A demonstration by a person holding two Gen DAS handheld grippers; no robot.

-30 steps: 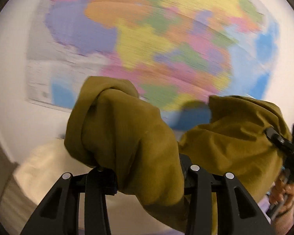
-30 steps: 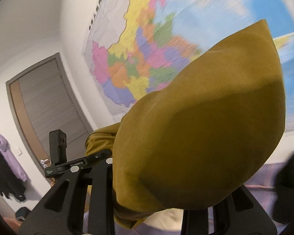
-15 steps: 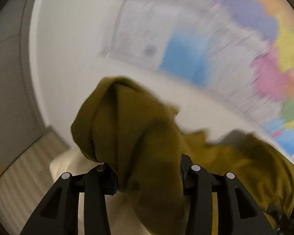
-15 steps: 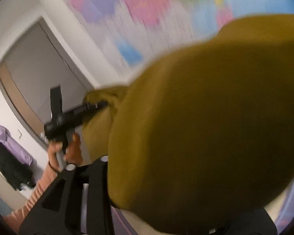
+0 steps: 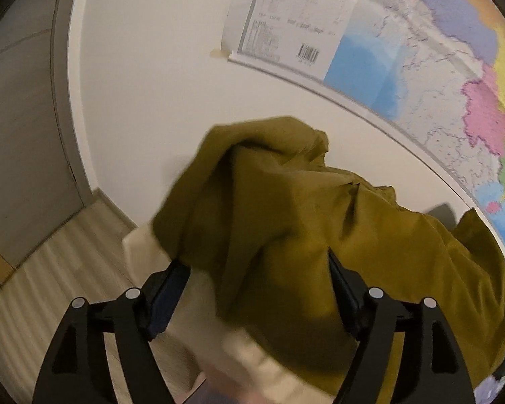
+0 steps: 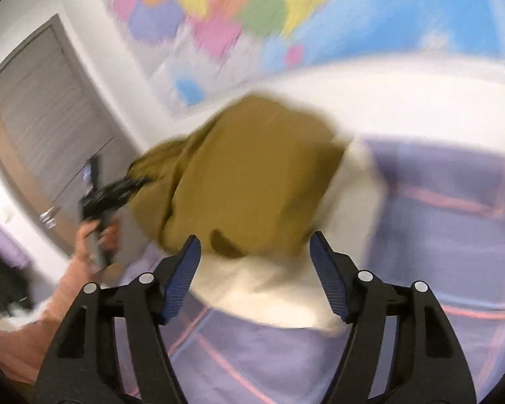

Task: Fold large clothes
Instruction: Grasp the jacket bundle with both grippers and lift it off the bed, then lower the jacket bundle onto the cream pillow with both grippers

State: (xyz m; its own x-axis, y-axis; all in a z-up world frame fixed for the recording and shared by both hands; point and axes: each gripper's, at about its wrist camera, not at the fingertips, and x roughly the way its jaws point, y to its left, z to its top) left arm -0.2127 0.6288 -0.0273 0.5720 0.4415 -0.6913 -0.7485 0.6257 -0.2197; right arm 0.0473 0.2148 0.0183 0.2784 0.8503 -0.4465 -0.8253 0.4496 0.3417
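Observation:
An olive-green garment (image 5: 303,222) hangs bunched in front of my left gripper (image 5: 259,286). Its jaws stand wide apart, with cloth draped between and over them; no pinch shows. In the right wrist view the garment (image 6: 252,181) is a blurred lump beyond my right gripper (image 6: 254,252), which is open and empty, clear of the cloth. The left gripper (image 6: 111,192) shows at the garment's left end, in the person's hand. The garment lies over a cream pillow (image 6: 286,286).
A purple checked bedsheet (image 6: 437,252) lies below the right gripper. A coloured wall map (image 5: 437,67) hangs behind. A grey door (image 6: 43,101) is at left, and pale wood floor (image 5: 50,269) lies below.
Both grippers have opened and let go of the garment. The right gripper pulled back from the cloth, which dropped onto the cream pillow. Both views swung downward.

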